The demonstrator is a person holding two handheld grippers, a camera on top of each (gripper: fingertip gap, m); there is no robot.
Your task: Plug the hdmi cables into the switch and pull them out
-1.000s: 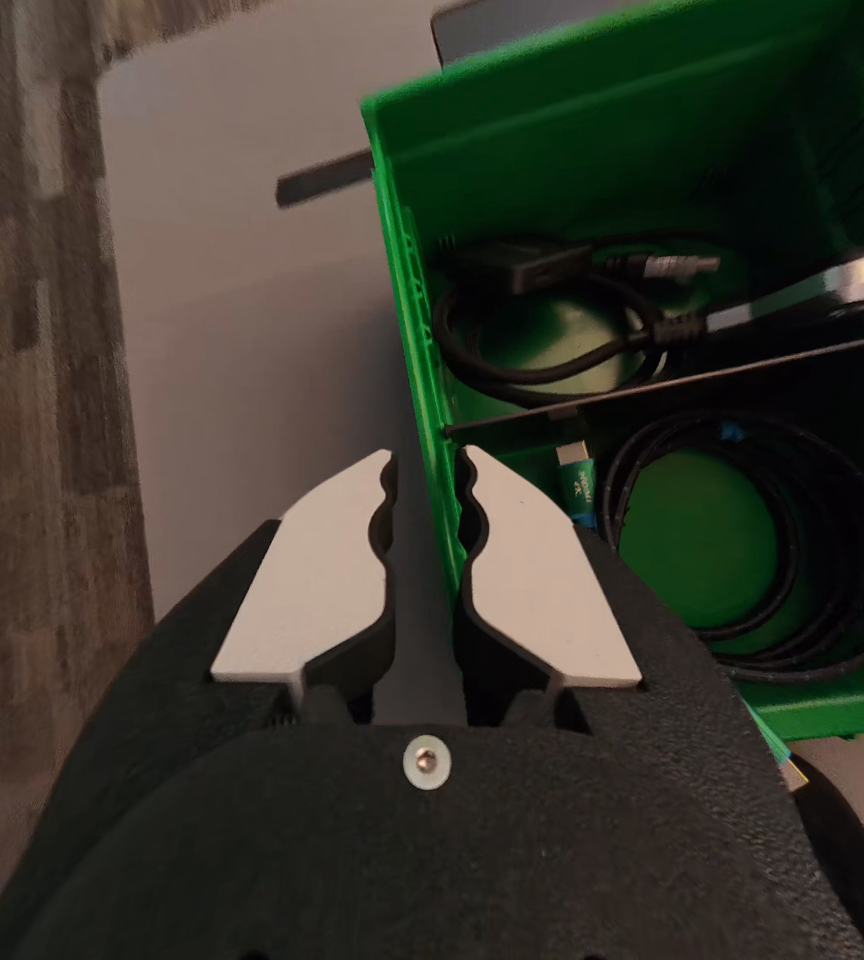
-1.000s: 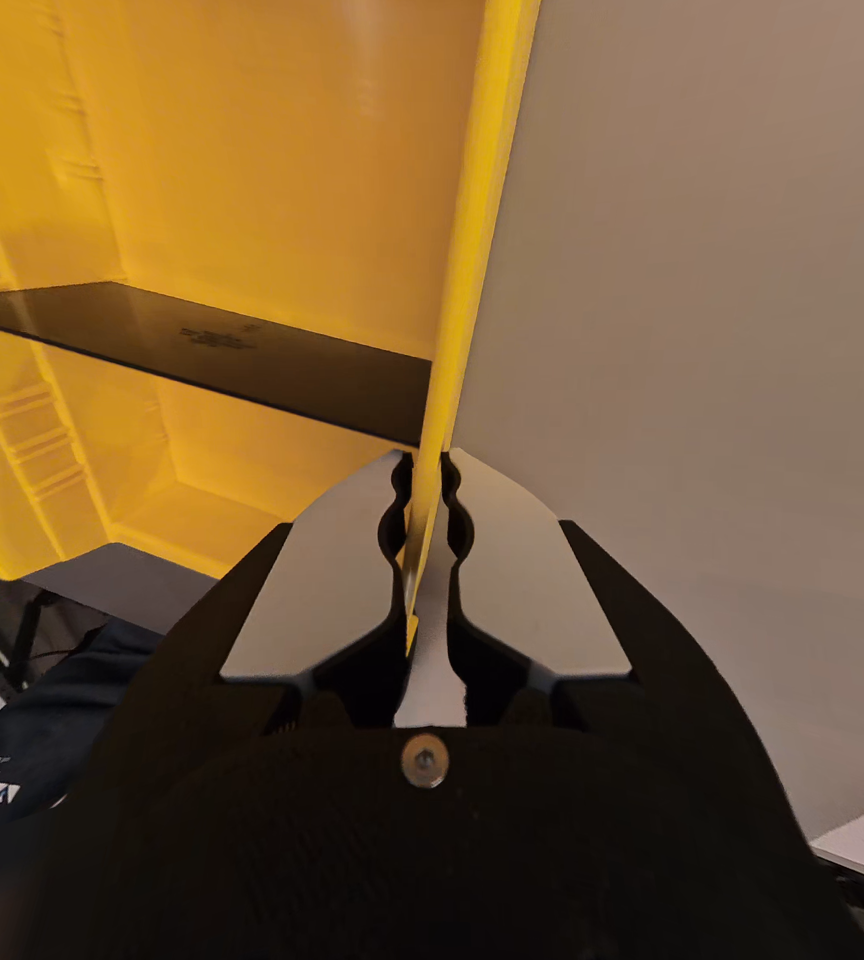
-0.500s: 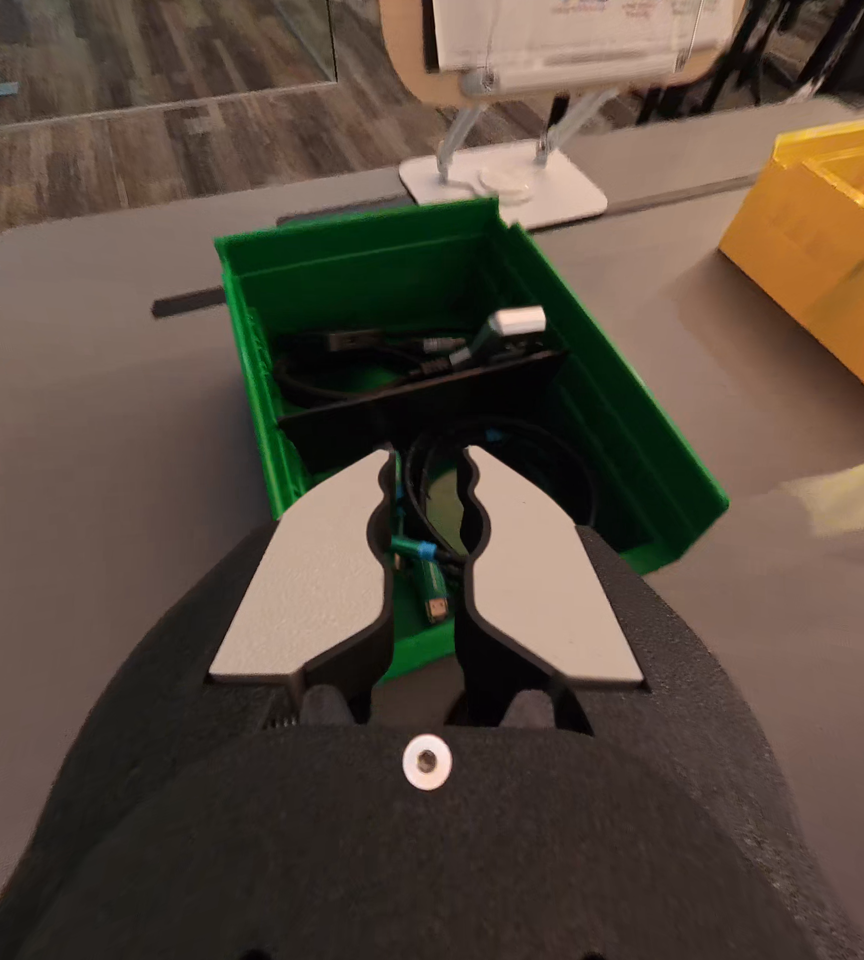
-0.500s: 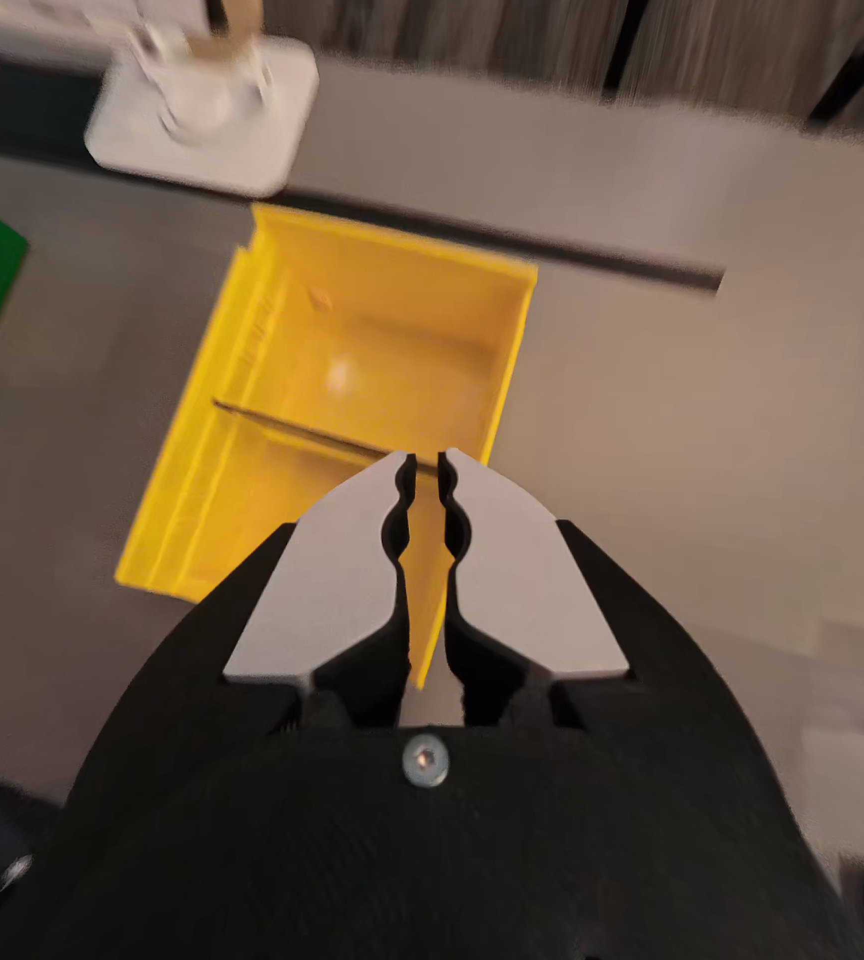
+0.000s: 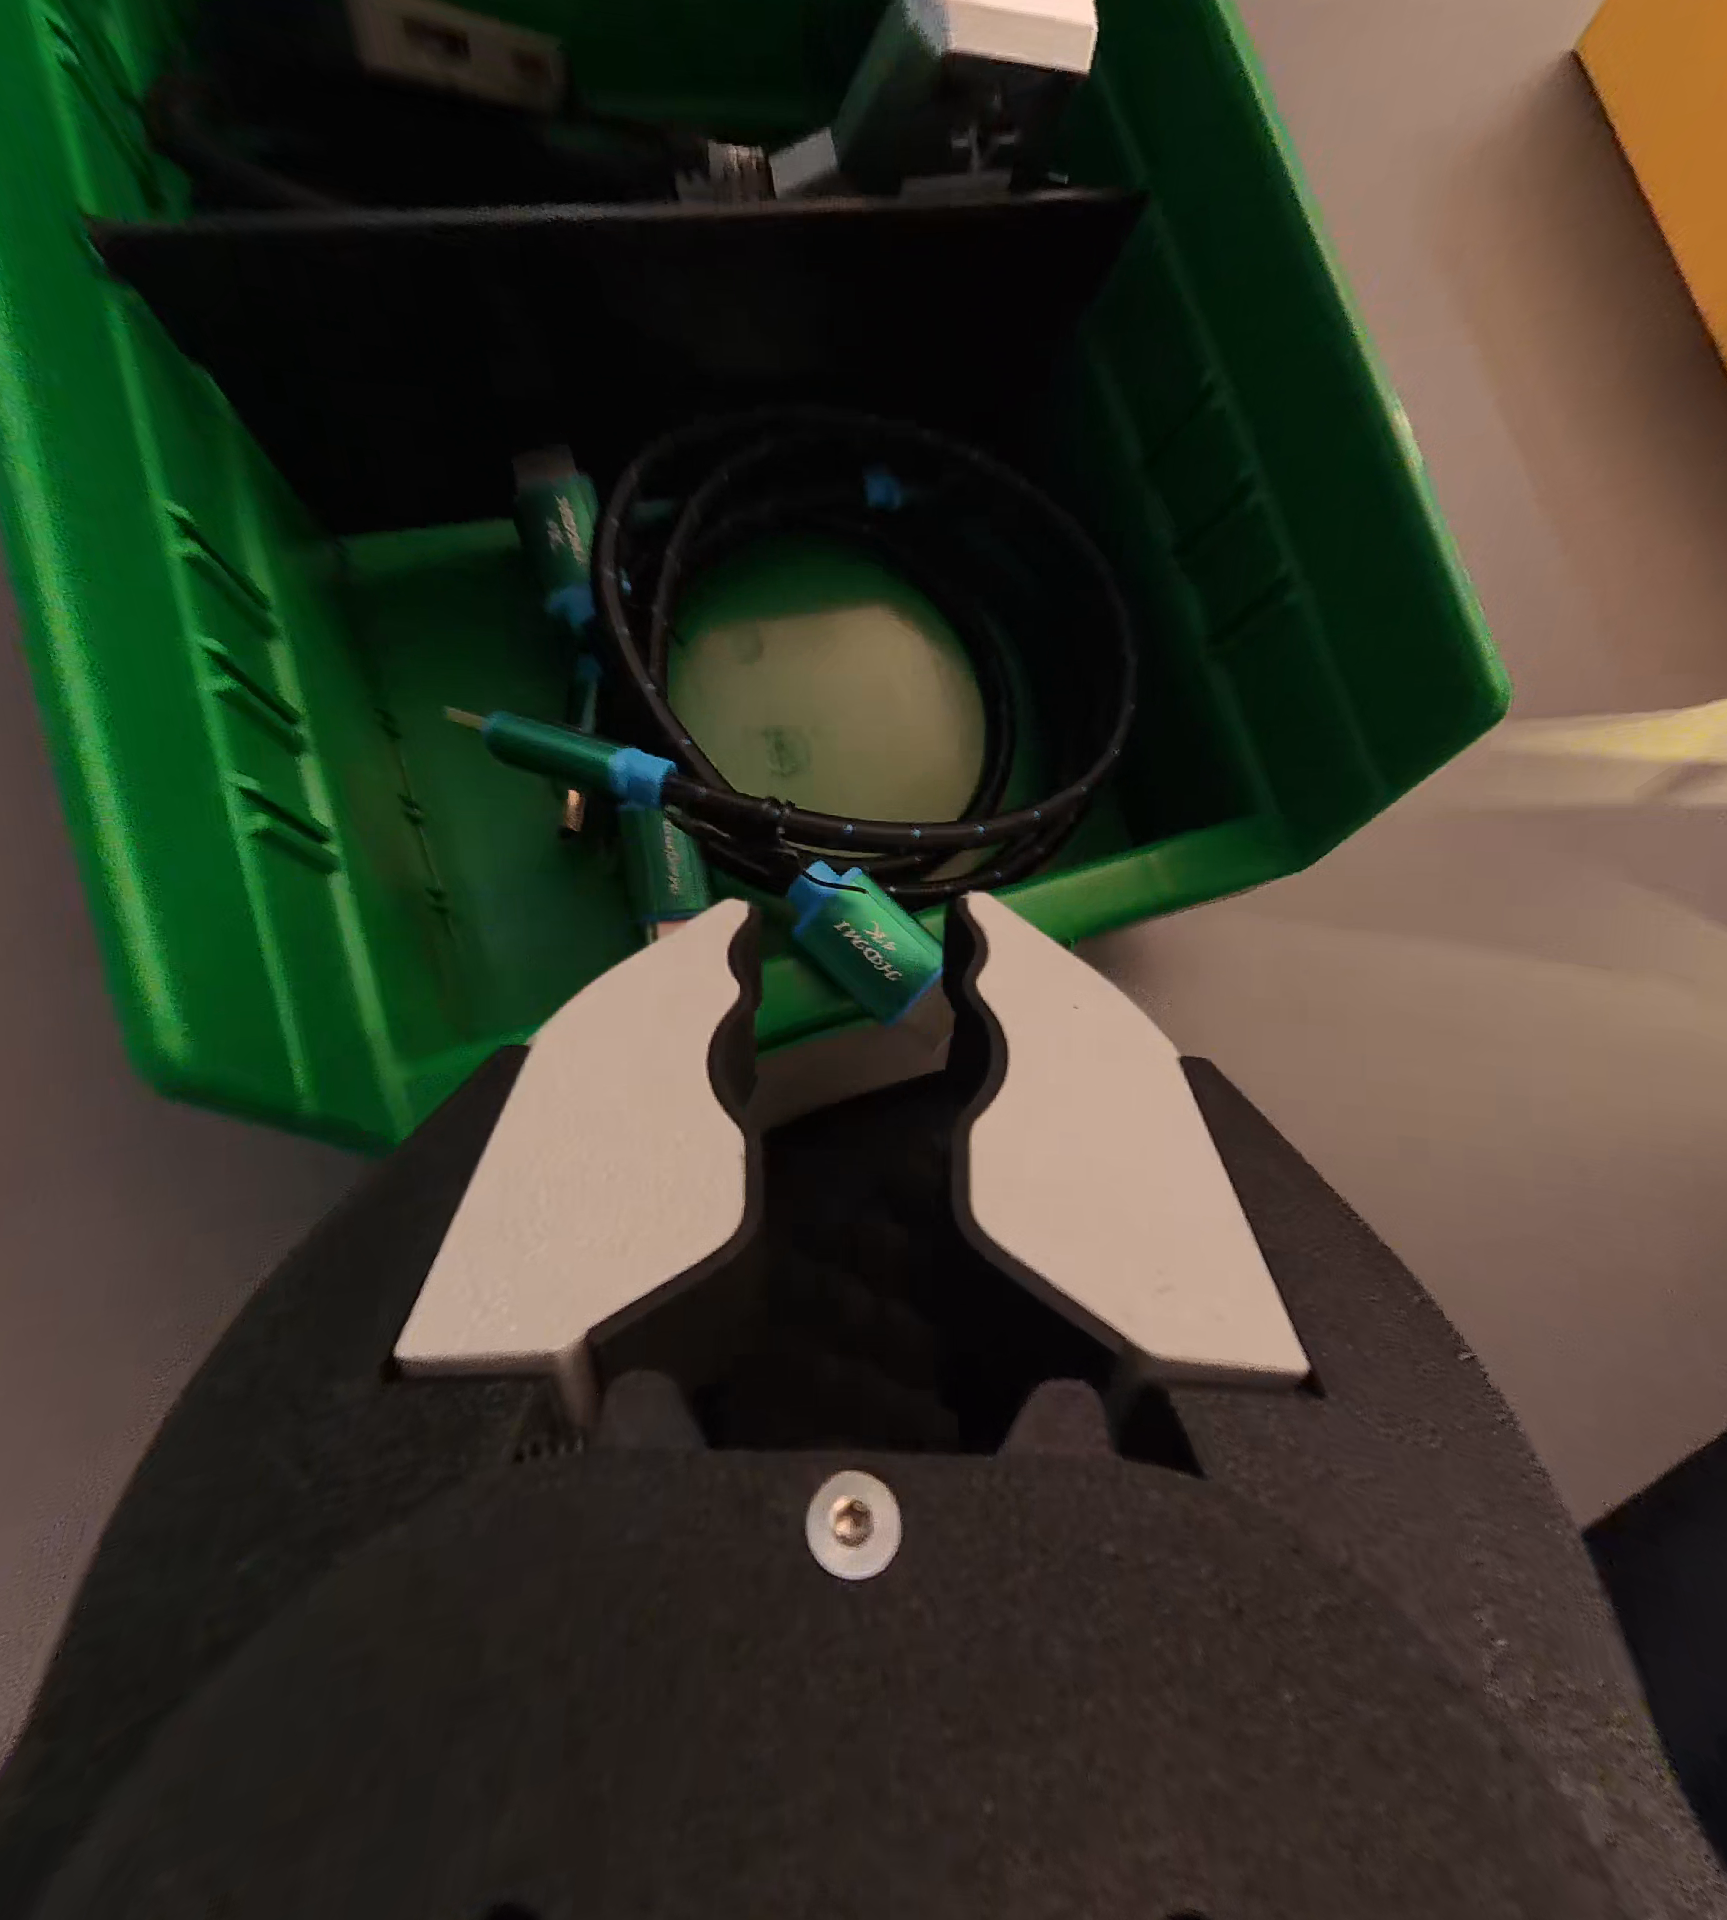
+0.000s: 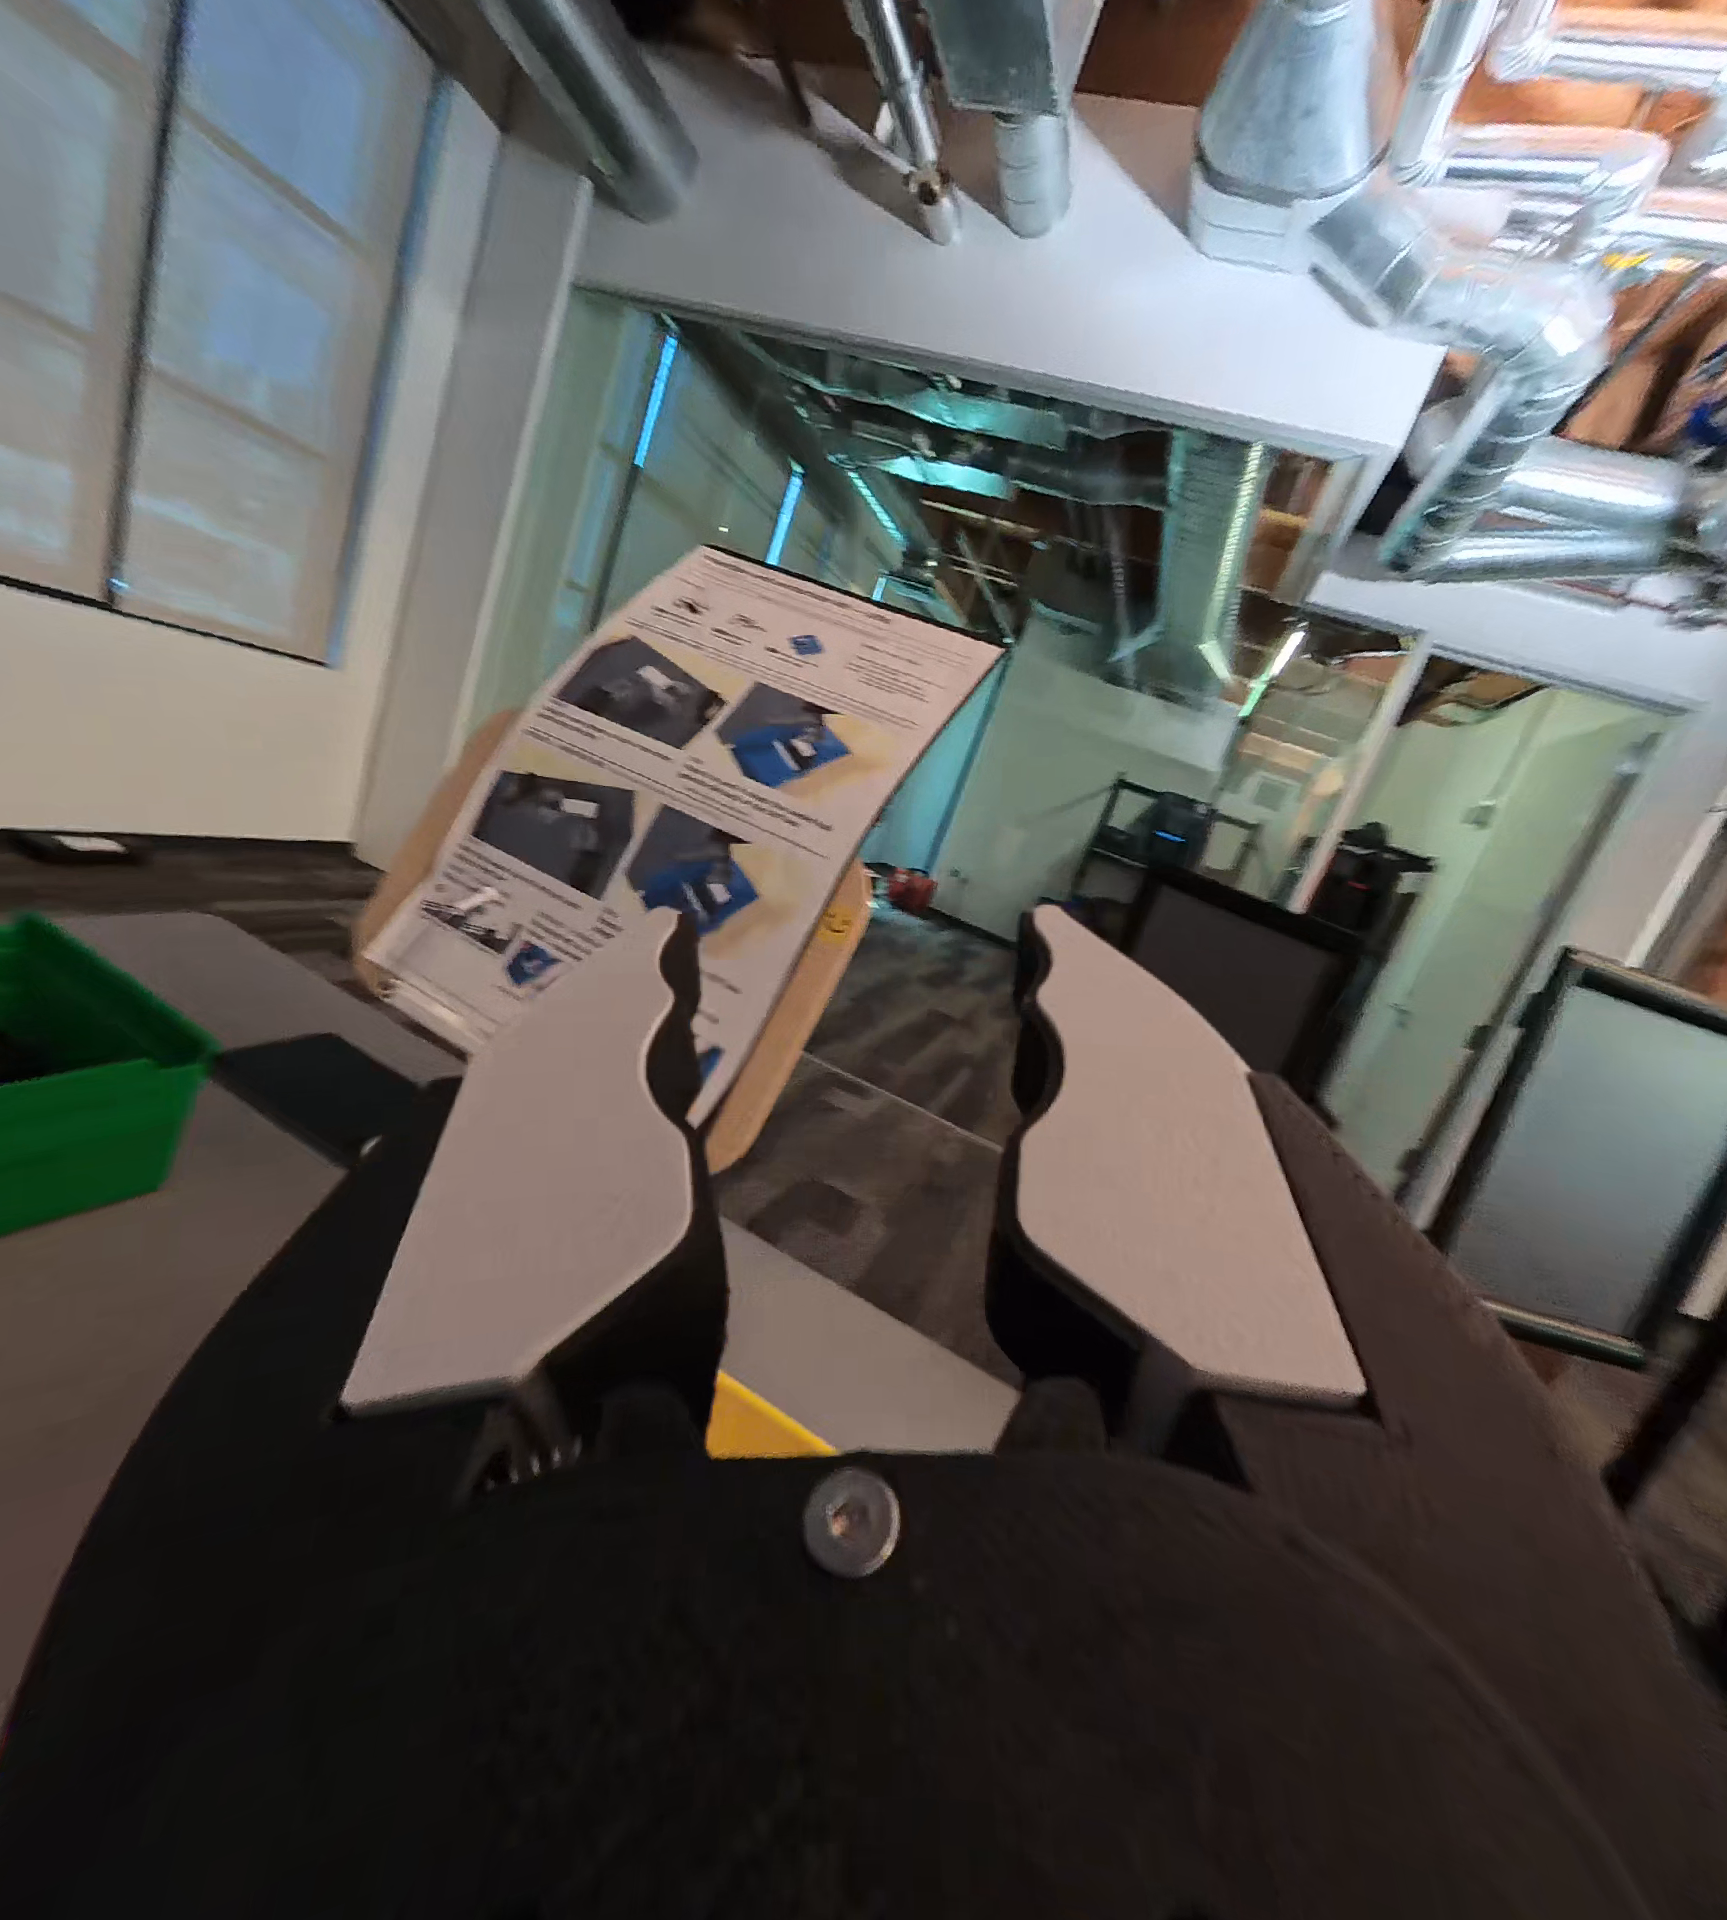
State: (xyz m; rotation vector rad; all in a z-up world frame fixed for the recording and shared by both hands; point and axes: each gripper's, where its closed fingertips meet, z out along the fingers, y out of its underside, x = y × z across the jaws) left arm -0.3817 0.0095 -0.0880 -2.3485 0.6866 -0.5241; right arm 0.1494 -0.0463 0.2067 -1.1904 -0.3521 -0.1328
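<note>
In the left wrist view a green bin (image 5: 215, 727) is split by a black divider (image 5: 610, 312). Its near compartment holds coiled black HDMI cables (image 5: 1046, 665) with green plugs. One green plug (image 5: 864, 956) lies over the bin's near rim, between the fingertips of my left gripper (image 5: 854, 920). The jaws are open around it, not clamped. A grey-white switch (image 5: 984, 62) sits in the far compartment, partly cut off. My right gripper (image 6: 859, 920) is open and empty, raised and pointing out into the room.
A yellow bin (image 5: 1721, 260) stands right of the green one, and its edge shows under the right gripper (image 6: 765, 1434). An instruction sheet on a stand (image 6: 693, 821) stands at the back of the grey table (image 6: 111, 1351). The green bin (image 6: 38, 1091) is at the left. My hands' fingertips stand some 60 cm from each other. My left gripper's tips are some 15 cm from the grey-white switch (image 5: 984, 62).
My left gripper has dropped close to the green bin's near compartment and opened wider around a green plug. My right gripper has tilted up from the yellow bin and opened.
</note>
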